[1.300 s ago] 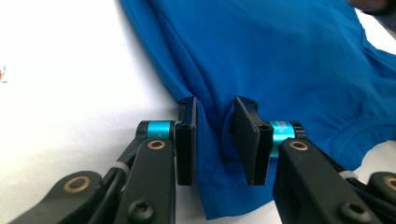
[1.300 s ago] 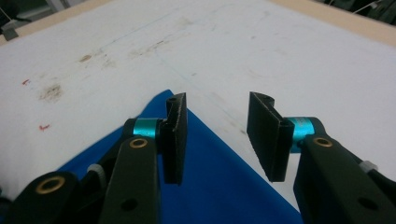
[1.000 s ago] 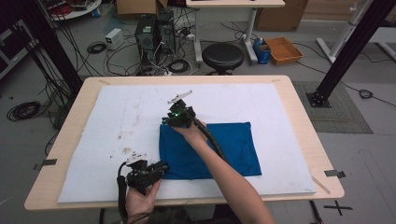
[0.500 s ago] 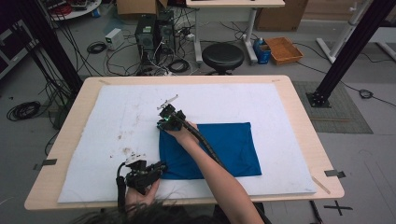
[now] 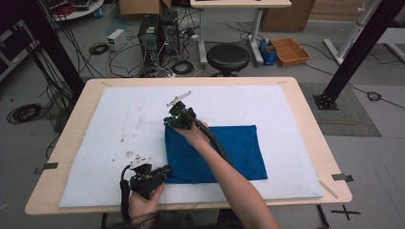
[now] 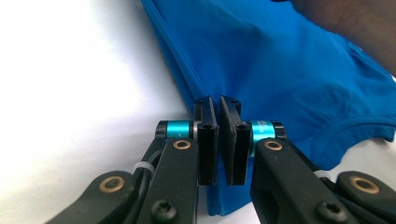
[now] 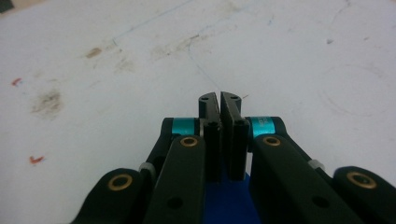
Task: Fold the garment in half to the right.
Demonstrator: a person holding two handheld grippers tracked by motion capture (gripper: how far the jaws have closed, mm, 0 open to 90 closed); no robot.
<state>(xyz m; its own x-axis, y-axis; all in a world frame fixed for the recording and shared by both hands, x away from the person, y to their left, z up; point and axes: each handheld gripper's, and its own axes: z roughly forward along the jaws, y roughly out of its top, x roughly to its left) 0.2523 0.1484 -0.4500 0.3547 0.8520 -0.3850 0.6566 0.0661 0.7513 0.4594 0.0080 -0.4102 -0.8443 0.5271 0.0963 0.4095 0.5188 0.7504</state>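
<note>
High view, left gripper [image 5: 165,170] clamped on the near left corner of a folded blue cloth [image 5: 229,152], its jaws just closed, cloth spread flat on a white table cover [image 5: 119,124], right gripper [image 5: 173,121] pinched shut on the far left corner.

The left claw [image 6: 219,109] has just been closing, and its two black jaws now pinch the folded edge of the blue cloth [image 6: 280,70]. The cloth spreads far and right over the white bench cover [image 6: 70,93].
</note>
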